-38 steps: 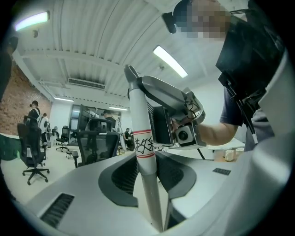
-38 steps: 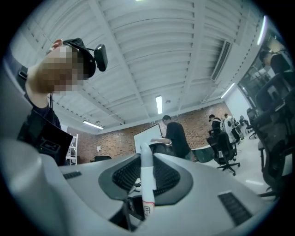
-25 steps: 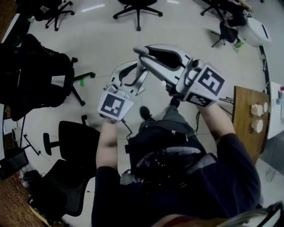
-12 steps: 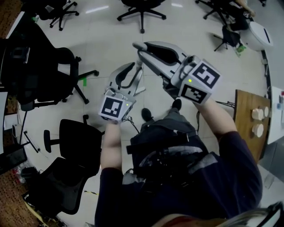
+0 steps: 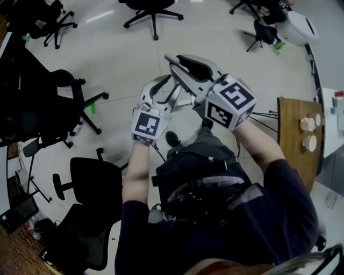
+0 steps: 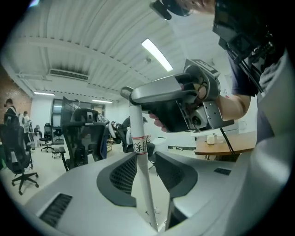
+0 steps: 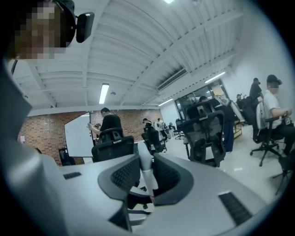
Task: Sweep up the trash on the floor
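Left gripper and right gripper are both out in front of the person, close together over the pale floor.

Task's thing in view is the white broom handle. It stands near upright, just tilted, between both grippers. It is hard to pick out in the head view.

Left gripper: the handle runs between its jaws, lying against the left pad with a clear gap to the other pad. Jaws have just been opening, so they stand apart and are not clamping. A white label with red bands wraps the handle just above these jaws.

Right gripper: jaws closed on the rounded top end of the handle, pads on both sides of it. The left gripper view shows the same: the right gripper pinching the very top of the handle, above the left one.

Around the handle: black office chairs to its left, and more beyond it. A wooden table stands well to its right with two pale cups on it. The person's legs and dark shoe are just behind the handle. Other people show far off in the right gripper view.
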`<action>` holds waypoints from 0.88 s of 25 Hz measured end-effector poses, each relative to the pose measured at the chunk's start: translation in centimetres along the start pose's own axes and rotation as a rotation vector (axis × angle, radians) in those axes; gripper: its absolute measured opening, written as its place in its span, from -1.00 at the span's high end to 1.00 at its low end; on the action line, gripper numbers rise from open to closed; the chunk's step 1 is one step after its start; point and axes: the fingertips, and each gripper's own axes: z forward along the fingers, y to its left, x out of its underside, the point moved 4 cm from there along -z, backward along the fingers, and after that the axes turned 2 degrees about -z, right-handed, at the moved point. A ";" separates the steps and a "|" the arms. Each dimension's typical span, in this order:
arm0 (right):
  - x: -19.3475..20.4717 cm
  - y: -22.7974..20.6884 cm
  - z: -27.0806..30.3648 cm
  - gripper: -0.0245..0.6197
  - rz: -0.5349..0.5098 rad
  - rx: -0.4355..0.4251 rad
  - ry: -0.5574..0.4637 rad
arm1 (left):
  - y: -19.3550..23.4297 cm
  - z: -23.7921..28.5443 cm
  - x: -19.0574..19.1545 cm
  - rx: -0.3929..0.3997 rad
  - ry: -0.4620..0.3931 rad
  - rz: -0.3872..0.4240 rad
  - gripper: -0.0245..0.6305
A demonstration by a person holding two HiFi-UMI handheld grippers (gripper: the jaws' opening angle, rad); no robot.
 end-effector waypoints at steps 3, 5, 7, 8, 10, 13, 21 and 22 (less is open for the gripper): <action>0.7 -2.6 -0.9 0.59 0.060 0.086 -0.007 | -0.4 2.9 0.6 0.042 0.036 0.029 0.53; 1.1 -4.0 -1.5 0.58 0.090 0.142 -0.020 | -0.8 4.5 0.9 0.061 0.052 0.059 0.52; 1.5 -5.2 -2.3 0.58 0.113 0.194 -0.037 | -1.3 5.8 1.3 0.072 0.072 0.088 0.52; 1.8 -5.7 -2.7 0.58 0.125 0.222 -0.045 | -1.7 6.4 1.5 0.077 0.086 0.102 0.52; 2.7 -7.0 -3.5 0.58 0.158 0.276 -0.054 | -2.6 7.9 2.2 0.098 0.116 0.110 0.33; 5.2 -8.9 -4.5 0.58 0.230 0.332 -0.043 | -3.7 10.1 4.6 0.129 0.177 0.086 0.29; 16.3 -10.7 -3.5 0.57 0.373 0.345 0.075 | -3.7 15.1 9.7 0.185 0.247 0.117 0.56; 17.2 -11.0 -3.4 0.57 0.371 0.347 0.076 | -3.9 15.7 10.5 0.197 0.259 0.113 0.61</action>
